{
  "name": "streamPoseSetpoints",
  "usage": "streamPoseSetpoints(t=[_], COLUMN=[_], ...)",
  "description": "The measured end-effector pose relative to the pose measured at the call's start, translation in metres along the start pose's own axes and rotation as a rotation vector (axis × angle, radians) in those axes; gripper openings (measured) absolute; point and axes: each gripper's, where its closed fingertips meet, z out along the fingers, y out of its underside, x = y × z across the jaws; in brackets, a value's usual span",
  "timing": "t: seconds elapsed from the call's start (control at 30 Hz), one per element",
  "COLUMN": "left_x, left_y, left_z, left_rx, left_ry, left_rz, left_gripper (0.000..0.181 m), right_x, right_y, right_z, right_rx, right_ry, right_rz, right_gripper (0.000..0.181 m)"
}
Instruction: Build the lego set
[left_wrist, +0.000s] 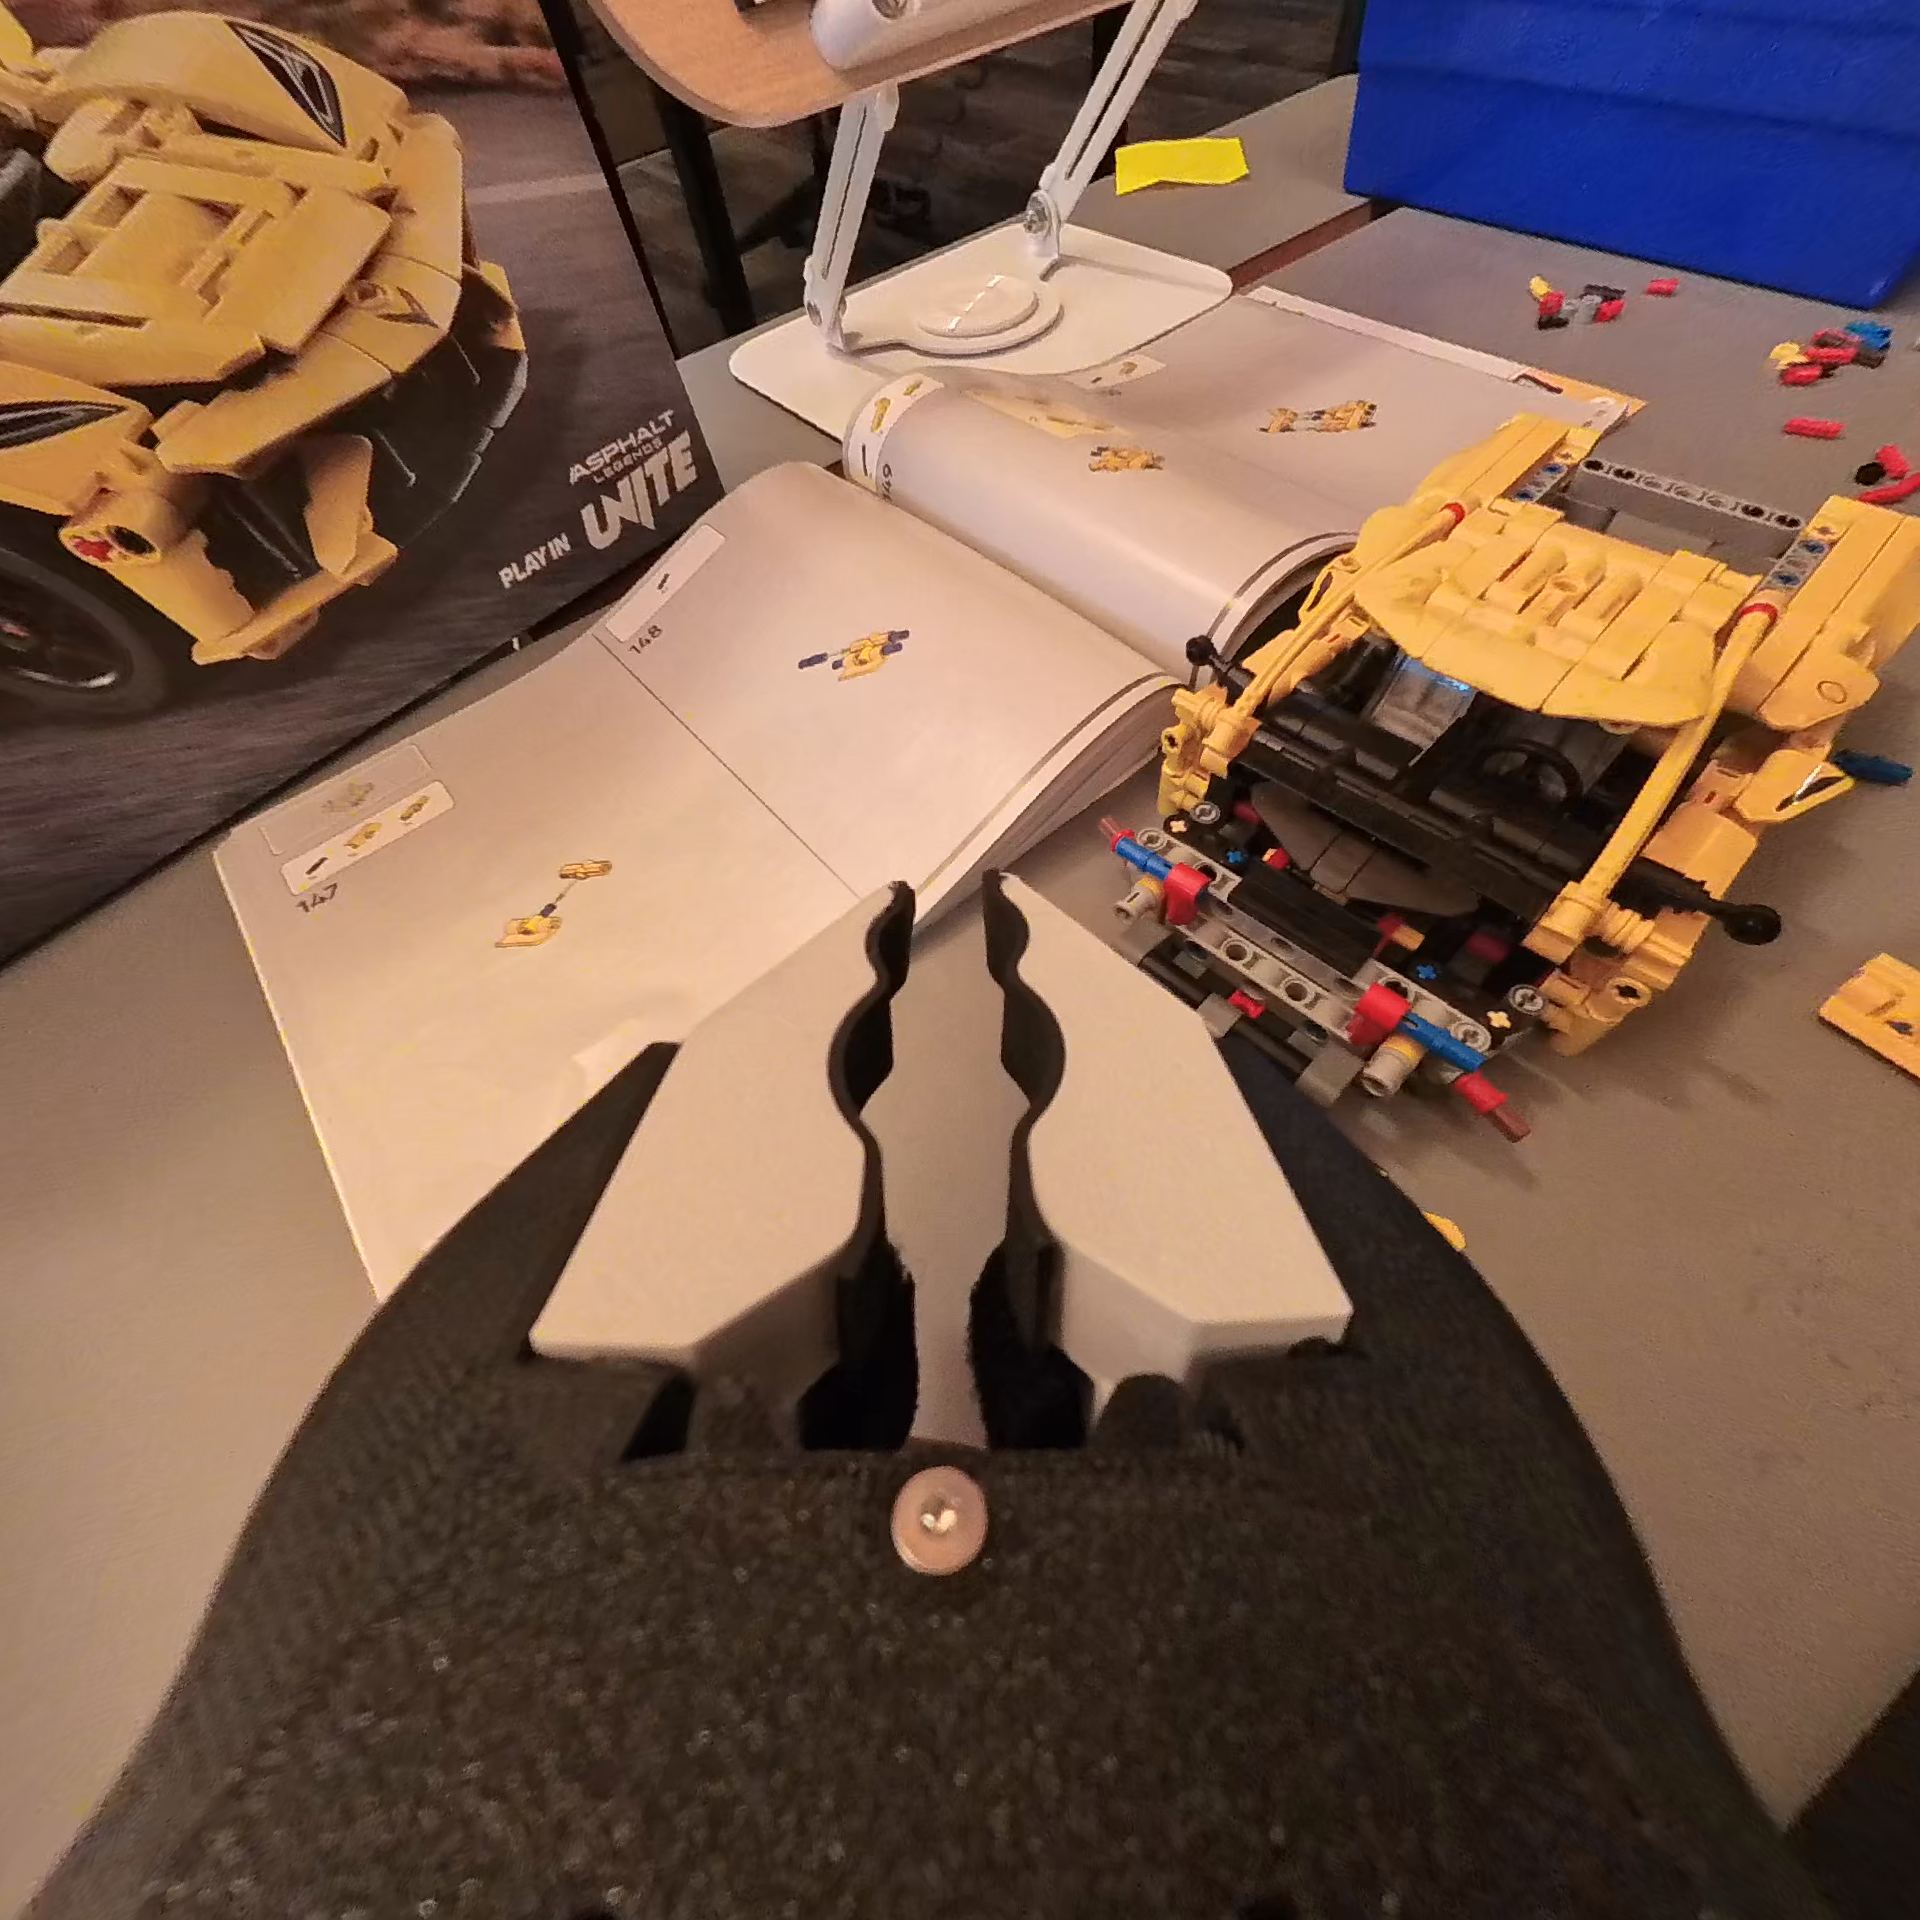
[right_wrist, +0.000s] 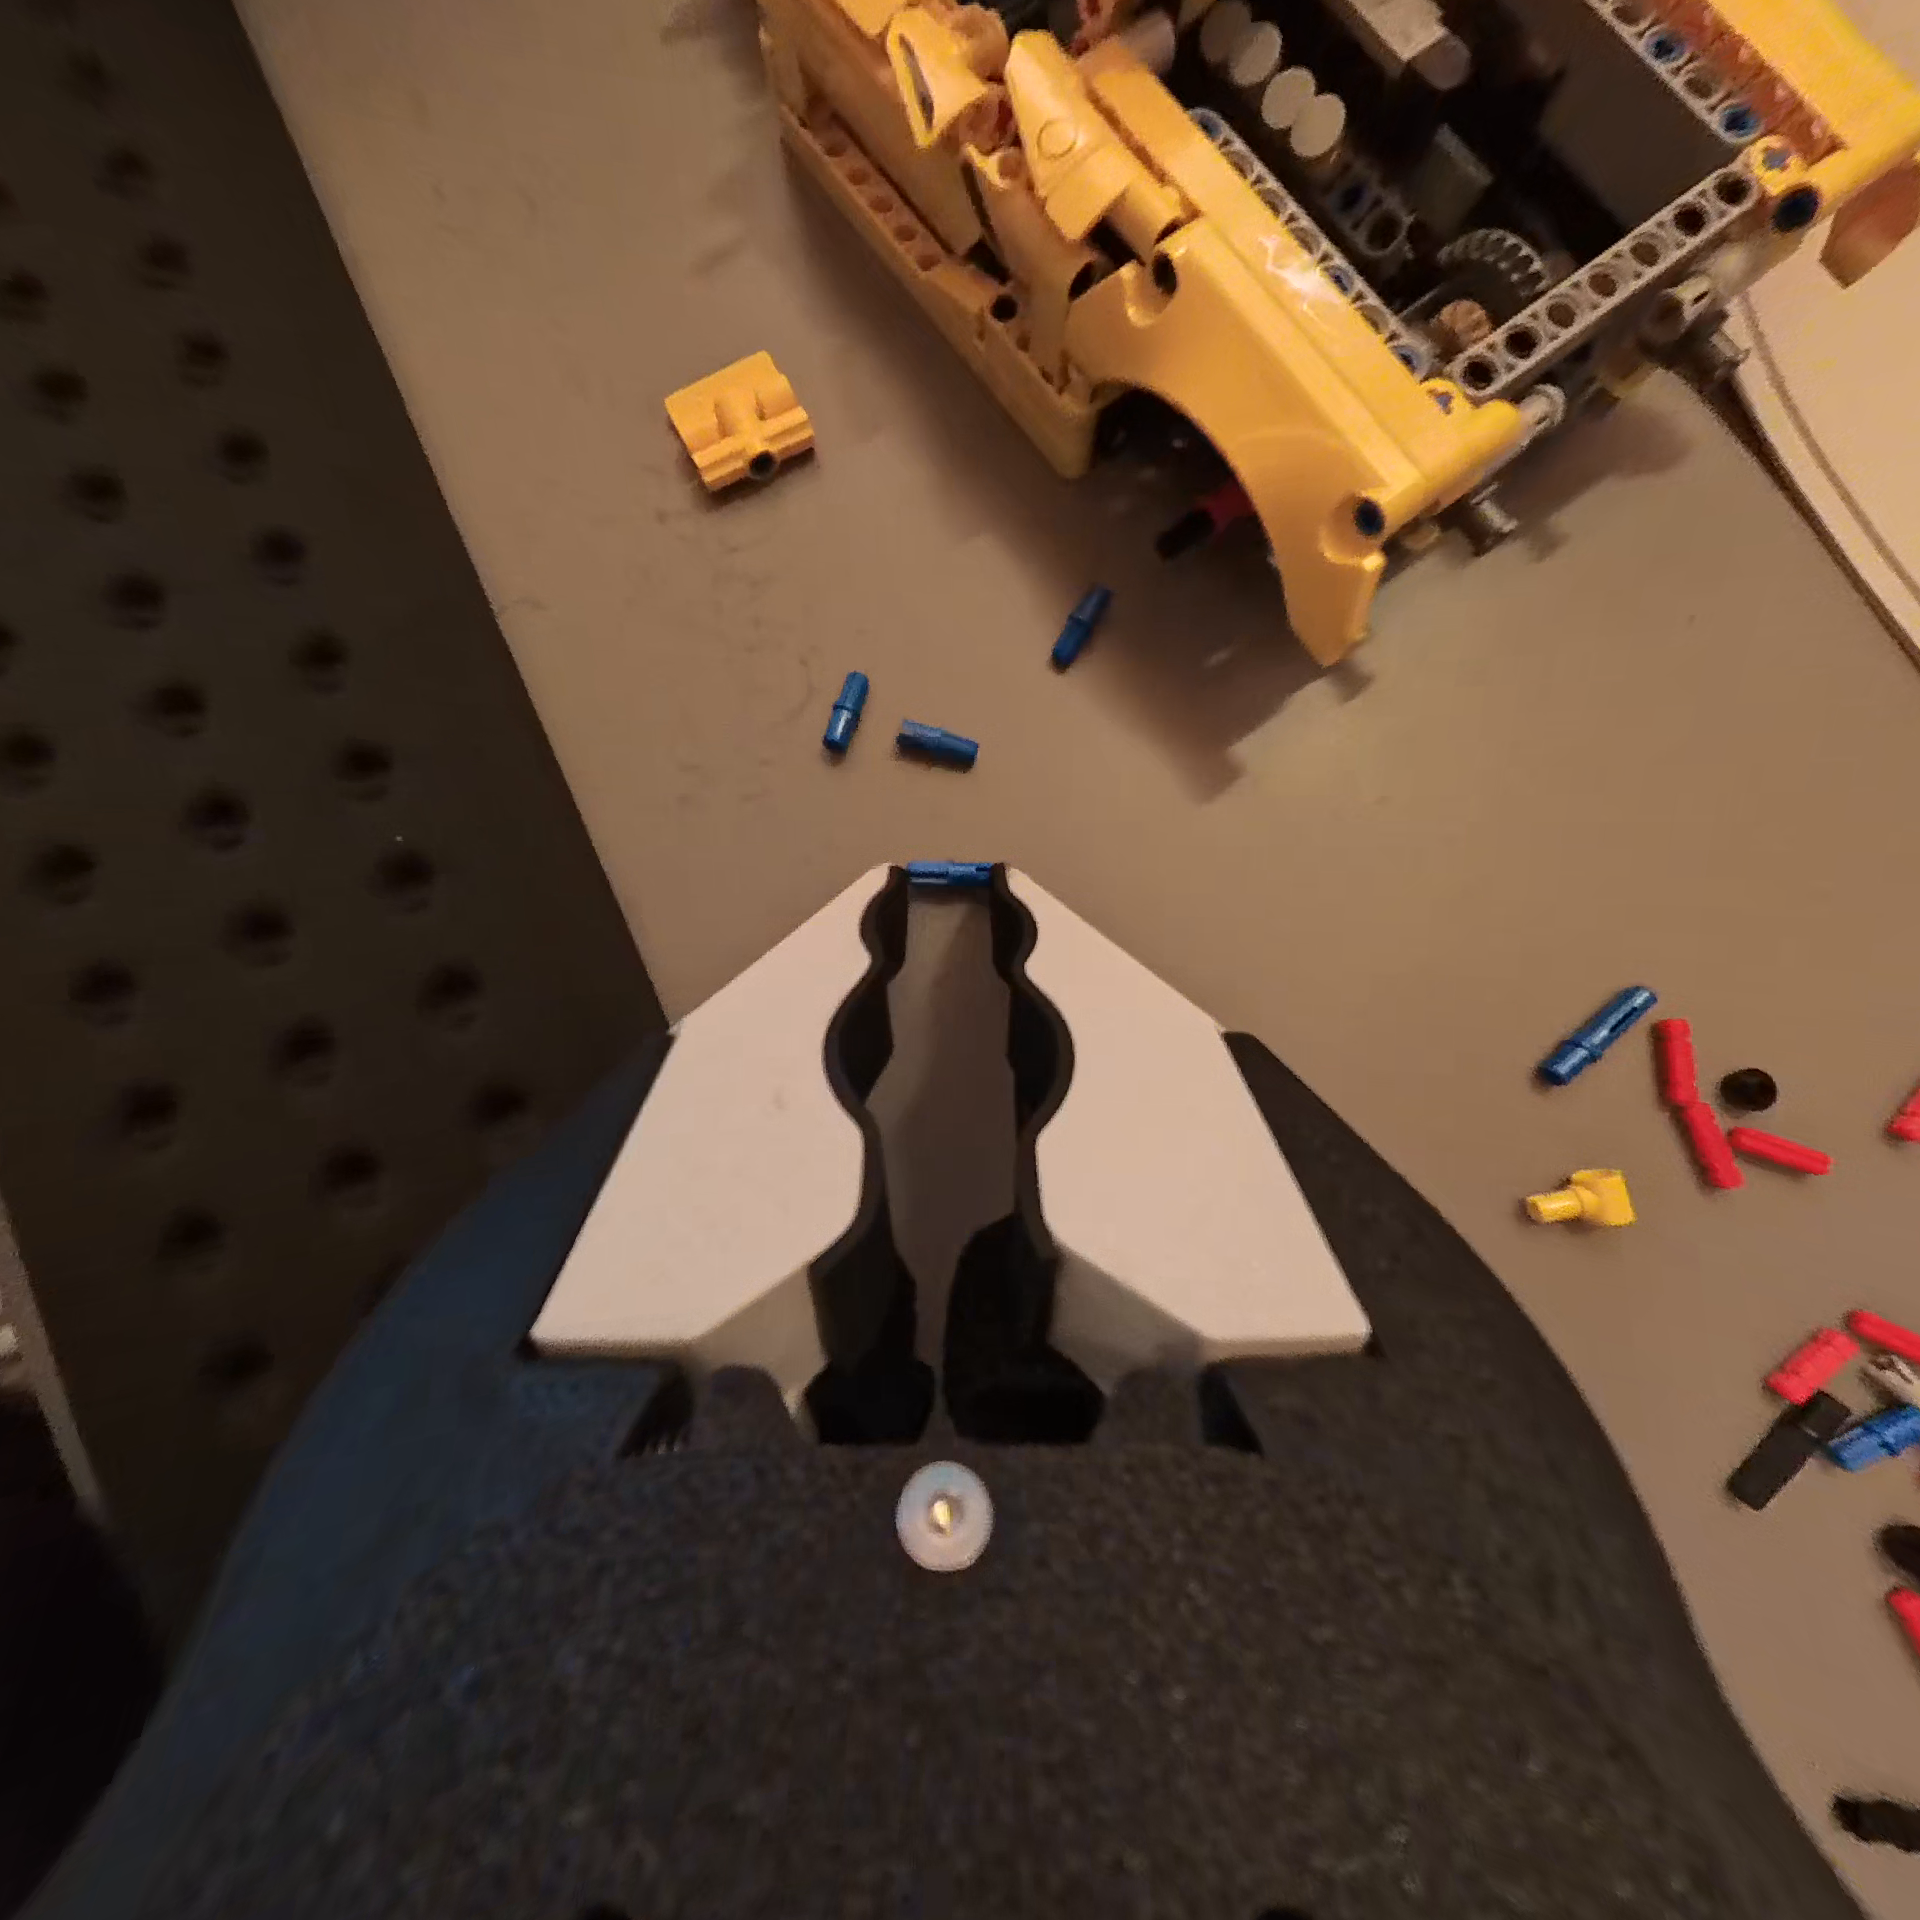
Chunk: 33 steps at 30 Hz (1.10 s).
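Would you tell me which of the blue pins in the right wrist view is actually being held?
The blue pin clamped crosswise at the right gripper tips; the other blue pins lie loose on the table.

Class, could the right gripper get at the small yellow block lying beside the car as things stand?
Probably not yet: the right gripper is shut on a blue pin. The bare table leaves the yellow block unobstructed.

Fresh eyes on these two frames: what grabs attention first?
The half-built yellow car dominates, sitting right of the open instruction booklet on the grey table. Next, the right gripper pinches a blue pin crosswise at its tips. The left gripper hangs over the booklet, narrowly parted and holding nothing.
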Motion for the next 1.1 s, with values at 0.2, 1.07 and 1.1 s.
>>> streamPoseSetpoints(t=[0.2, 1.07, 1.1], left_x=[-0.001, 0.039, 0.047], left_y=[-0.001, -0.049, -0.058], left_z=[-0.001, -0.03, -0.037], left_rx=[0.006, 0.232, 0.263], left_ry=[-0.002, 0.377, 0.437], left_rz=[-0.005, -0.389, -0.48], left_gripper=[0.013, 0.013, 0.013], right_x=[0.003, -0.043, -0.042], right_y=[-0.01, -0.068, -0.07], right_z=[-0.003, 0.057, 0.057], right_rx=[0.047, 0.042, 0.043], right_ry=[0.014, -0.206, -0.182], right_rz=[0.016, -0.326, -0.341], right_gripper=[0.025, 0.023, 0.023])
